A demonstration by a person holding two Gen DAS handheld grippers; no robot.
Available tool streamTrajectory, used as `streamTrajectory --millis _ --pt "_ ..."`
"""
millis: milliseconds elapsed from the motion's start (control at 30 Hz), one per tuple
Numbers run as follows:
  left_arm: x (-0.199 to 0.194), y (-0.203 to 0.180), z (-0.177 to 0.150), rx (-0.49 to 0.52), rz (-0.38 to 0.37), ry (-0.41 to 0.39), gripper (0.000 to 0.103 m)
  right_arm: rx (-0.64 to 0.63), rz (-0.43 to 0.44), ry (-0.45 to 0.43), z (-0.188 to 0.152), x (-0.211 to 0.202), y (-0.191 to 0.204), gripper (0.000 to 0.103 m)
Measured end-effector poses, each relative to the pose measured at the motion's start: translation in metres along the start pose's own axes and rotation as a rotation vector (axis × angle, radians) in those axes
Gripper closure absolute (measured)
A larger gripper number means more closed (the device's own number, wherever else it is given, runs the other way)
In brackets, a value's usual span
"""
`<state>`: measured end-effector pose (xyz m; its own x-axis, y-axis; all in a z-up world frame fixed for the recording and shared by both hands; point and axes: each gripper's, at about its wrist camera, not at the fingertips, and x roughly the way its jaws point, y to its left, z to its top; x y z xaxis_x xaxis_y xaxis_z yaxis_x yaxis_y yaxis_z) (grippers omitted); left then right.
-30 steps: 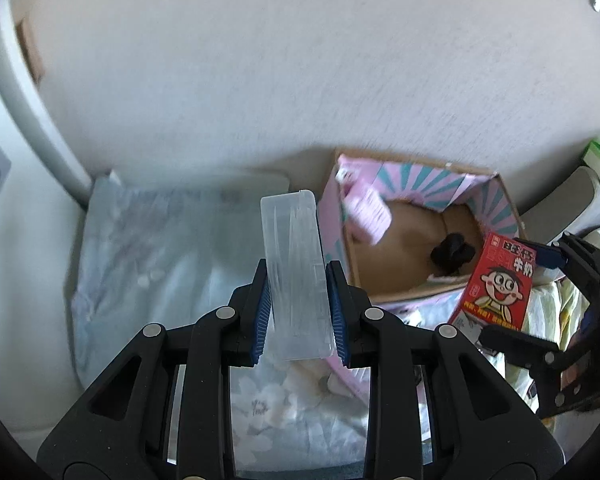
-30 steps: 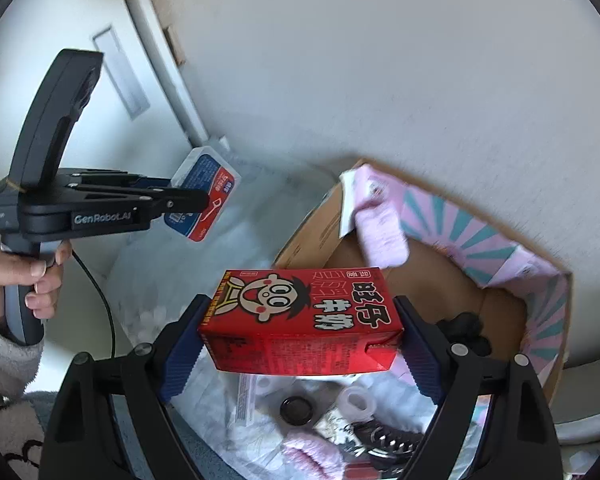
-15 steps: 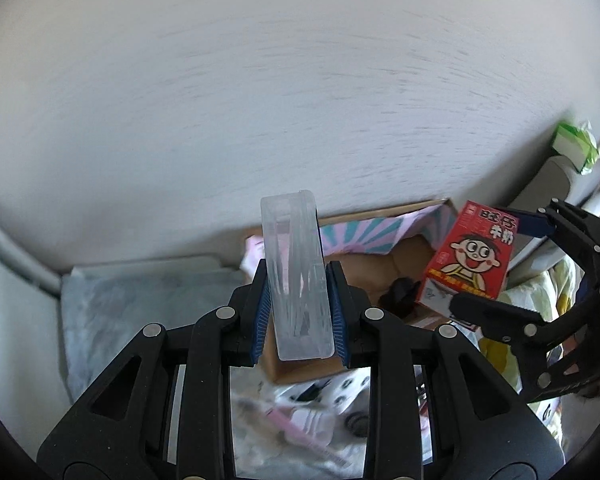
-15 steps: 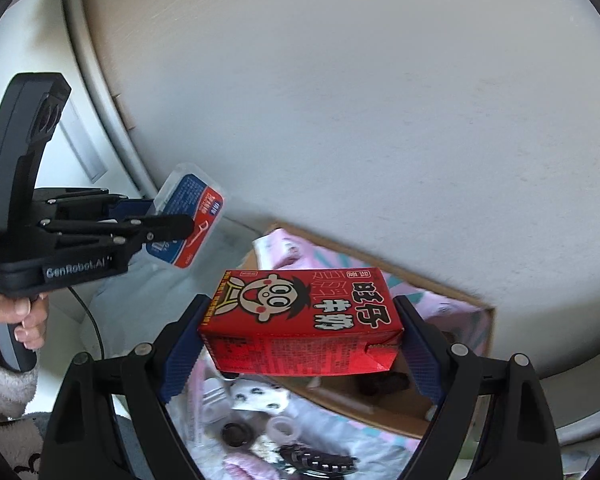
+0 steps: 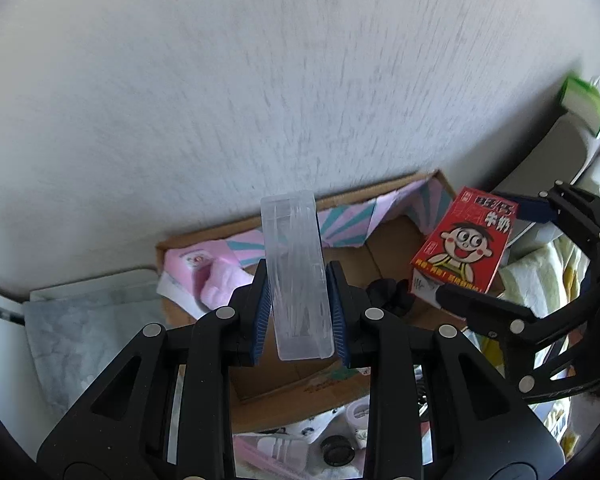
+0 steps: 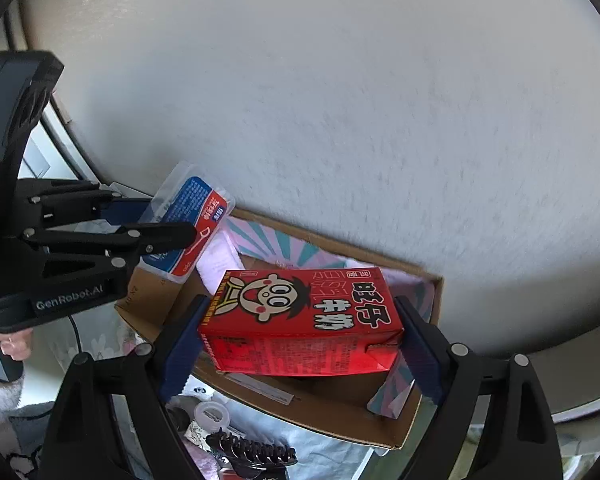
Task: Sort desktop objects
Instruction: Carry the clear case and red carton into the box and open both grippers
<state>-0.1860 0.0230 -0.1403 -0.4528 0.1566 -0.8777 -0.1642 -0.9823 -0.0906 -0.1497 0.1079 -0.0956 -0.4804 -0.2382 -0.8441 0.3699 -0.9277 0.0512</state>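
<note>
My left gripper (image 5: 298, 312) is shut on a clear plastic case (image 5: 296, 276) with a blue and red label, seen side-on in the right wrist view (image 6: 190, 226). It hangs above the left end of an open cardboard box (image 5: 300, 392) with pink and teal flaps. My right gripper (image 6: 300, 340) is shut on a red milk carton (image 6: 300, 320) with a cartoon face. It holds the carton above the box (image 6: 320, 412). In the left wrist view the carton (image 5: 464, 242) is over the box's right end. A pink item (image 5: 220, 280) and a black item (image 5: 388, 294) lie in the box.
A white wall stands close behind the box. In front of the box lie a black hair claw (image 6: 252, 454), a clear ring (image 6: 212, 416), a small black lid (image 5: 338, 454) and other small items on a floral cloth. A grey mat (image 5: 80, 332) lies left of the box.
Both grippers have moved toward the box with their loads. The plastic case now hangs over the box's left end and the carton over its right part, closer to the wall.
</note>
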Motion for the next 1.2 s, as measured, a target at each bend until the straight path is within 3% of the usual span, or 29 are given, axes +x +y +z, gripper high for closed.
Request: streamTrajectory --millis 367,900,1033,1067,1100,1133,1167,1200 --pt "0.042 0.0 -0.014 0.001 0.019 0.083 0.079 0.075 0.011 0.088 -0.011 0.032 -0.027 0.017" --pt "0.053 0.004 -0.019 0.004 0.038 0.092 0.079 0.095 -0.014 0.13 -0.01 0.06 -0.034 0.017" --pt "0.05 0.009 -0.019 -0.022 0.02 0.086 0.076 0.108 -0.037 0.179 -0.009 0.067 -0.036 0.015" --pt "0.047 0.01 -0.02 -0.024 0.019 0.083 0.067 0.122 -0.032 0.192 -0.01 0.068 -0.038 0.013" --pt "0.043 0.011 -0.02 -0.019 0.028 0.077 0.039 0.135 -0.014 0.194 -0.011 0.067 -0.04 0.011" --pt "0.04 0.01 -0.02 -0.013 0.037 0.071 0.016 0.147 0.01 0.182 -0.012 0.064 -0.041 0.002" --pt "0.034 0.011 -0.02 -0.005 0.042 0.047 0.0 0.159 0.03 0.16 -0.014 0.06 -0.043 0.0" --pt "0.027 0.012 -0.021 -0.001 0.036 0.011 0.0 0.174 0.037 0.136 -0.015 0.054 -0.045 0.0"
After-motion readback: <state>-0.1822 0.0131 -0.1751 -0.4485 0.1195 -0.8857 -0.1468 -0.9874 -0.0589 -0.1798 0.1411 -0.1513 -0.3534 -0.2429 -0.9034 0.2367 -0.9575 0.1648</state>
